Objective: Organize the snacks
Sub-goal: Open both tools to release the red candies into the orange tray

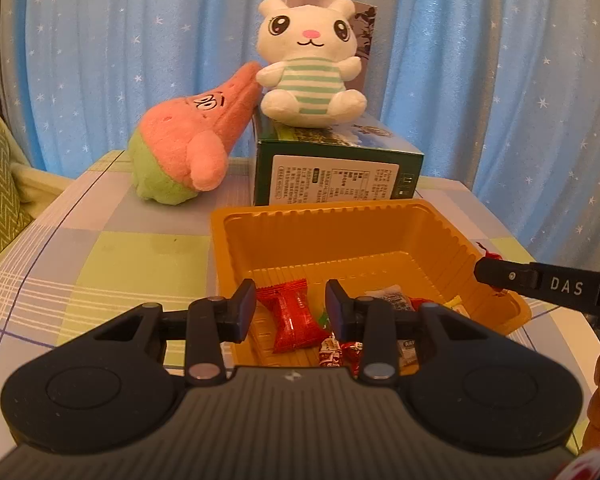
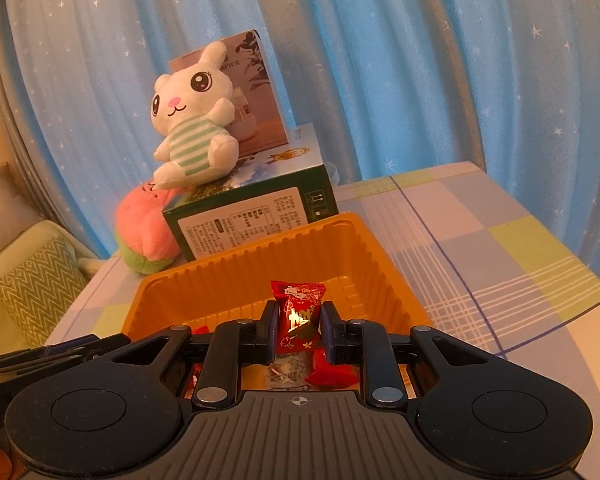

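Checked tablecloth-covered table (image 1: pixel 100 256) bearing orange tray (image 1: pixel 228 248), green box (image 1: pixel 332 172), pink-green plush (image 1: pixel 180 148).

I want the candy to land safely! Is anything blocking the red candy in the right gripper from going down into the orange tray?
Nothing visible blocks it. The right gripper holds the red candy over the open orange tray. Only loose candies lie on the tray floor below.

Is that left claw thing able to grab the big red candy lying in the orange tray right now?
Probably yes. The left gripper is open, hovering right above the big red candy in the orange tray, with nothing between them. The right gripper is off at the side, holding another red candy.
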Available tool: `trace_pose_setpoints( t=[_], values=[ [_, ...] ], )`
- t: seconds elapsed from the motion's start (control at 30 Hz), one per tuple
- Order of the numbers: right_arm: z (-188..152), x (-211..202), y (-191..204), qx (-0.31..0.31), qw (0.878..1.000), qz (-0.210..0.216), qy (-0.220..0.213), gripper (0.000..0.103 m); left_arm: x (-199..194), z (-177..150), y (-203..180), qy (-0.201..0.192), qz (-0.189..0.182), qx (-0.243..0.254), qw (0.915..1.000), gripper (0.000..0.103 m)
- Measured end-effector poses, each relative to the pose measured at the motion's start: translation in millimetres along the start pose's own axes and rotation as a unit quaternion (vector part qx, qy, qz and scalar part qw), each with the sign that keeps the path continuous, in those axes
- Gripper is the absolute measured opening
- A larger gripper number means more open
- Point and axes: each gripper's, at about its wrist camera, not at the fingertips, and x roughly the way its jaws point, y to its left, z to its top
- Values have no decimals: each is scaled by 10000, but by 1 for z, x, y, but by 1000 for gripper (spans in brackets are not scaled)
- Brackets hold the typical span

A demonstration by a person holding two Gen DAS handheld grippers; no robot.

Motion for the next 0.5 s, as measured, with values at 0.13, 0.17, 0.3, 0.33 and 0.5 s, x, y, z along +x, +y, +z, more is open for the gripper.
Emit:
trace_pose_setpoints(
  t=[0.13,0.17,0.3,0.33,0.5],
  values=[
    [1,0,2,35,10000,78,-31,22,1,-3,0,77,51,59,9999,34],
    [1,1,3,47,9999,110,-37,22,2,-4,0,95,54,73,9999,34],
    [4,2,6,92,9996,238,-116,22,3,-4,0,109,66,90,9999,34],
    [4,3,6,110,9995,269,-116,22,3,-4,0,105,69,92,9999,34],
    [3,10,11,144,9993,336,-88,22,4,-5,1,108,101,116,9998,35]
  ],
)
